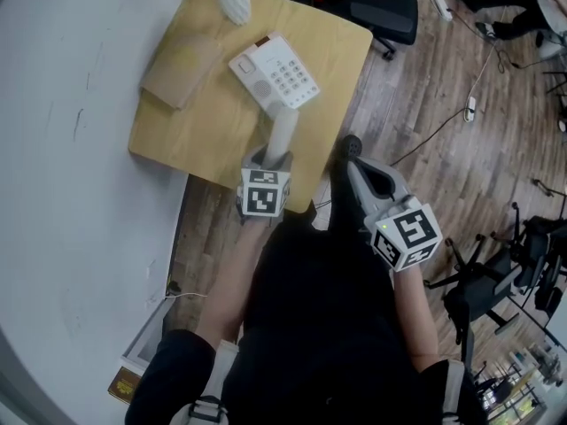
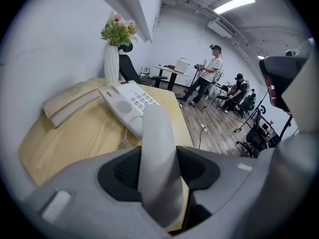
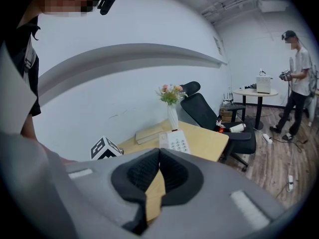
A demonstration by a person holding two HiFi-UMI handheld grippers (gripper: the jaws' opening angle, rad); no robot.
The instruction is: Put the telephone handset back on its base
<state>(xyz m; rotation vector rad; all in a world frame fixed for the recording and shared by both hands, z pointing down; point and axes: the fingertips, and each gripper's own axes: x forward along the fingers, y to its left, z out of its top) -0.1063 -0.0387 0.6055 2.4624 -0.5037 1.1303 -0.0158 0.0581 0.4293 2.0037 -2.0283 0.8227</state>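
Note:
The white telephone base (image 1: 275, 71) with its keypad lies on the wooden table (image 1: 204, 131), near the far edge. My left gripper (image 1: 270, 159) is shut on the white handset (image 1: 283, 131), which sticks out forward toward the base and hangs over the table's near edge. In the left gripper view the handset (image 2: 158, 158) stands pinched between both pads, with the base (image 2: 128, 103) just beyond its tip. My right gripper (image 1: 352, 146) is off the table to the right, shut with nothing in it (image 3: 158, 156). The base (image 3: 174, 141) shows far ahead of it.
A closed tan book (image 1: 182, 69) lies left of the base and a white vase (image 1: 234, 3) with flowers stands at the table's far edge. A white wall runs along the left. A black office chair (image 1: 385, 7) and floor cables (image 1: 469, 109) are to the right.

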